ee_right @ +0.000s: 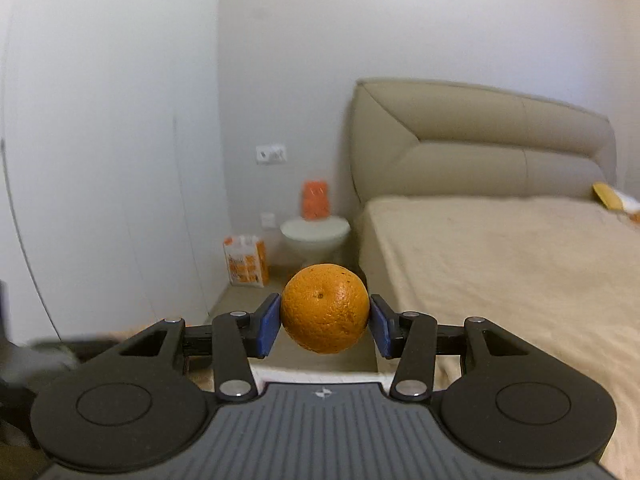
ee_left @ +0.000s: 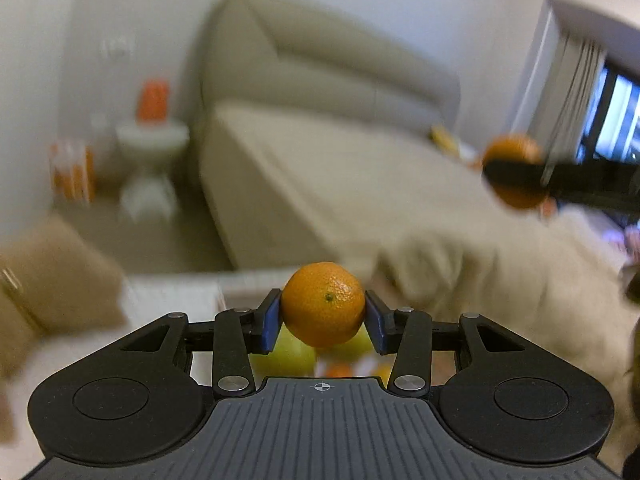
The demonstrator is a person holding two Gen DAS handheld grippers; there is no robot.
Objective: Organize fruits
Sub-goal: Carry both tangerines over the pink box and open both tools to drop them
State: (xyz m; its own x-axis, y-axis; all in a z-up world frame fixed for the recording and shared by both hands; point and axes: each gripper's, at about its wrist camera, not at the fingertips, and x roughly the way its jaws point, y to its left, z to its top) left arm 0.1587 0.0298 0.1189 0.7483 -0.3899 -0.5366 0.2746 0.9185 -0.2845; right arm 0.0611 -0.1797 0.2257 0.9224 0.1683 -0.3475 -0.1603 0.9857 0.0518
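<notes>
My left gripper (ee_left: 322, 320) is shut on a small orange (ee_left: 322, 304), held in the air between its blue pads. Below it lie blurred green and yellow fruits (ee_left: 286, 358). My right gripper (ee_right: 325, 320) is shut on a second orange (ee_right: 325, 307), also lifted. In the left wrist view the right gripper (ee_left: 516, 174) shows at the far right, holding that orange (ee_left: 512, 148) above the bed.
A beige bed (ee_right: 500, 264) with a padded headboard (ee_right: 480, 140) fills the right. A white side table (ee_right: 315, 234) with an orange object (ee_right: 316, 199) and an orange-white bag (ee_right: 246, 260) stand by the wall. A tan cushion (ee_left: 52, 276) lies left.
</notes>
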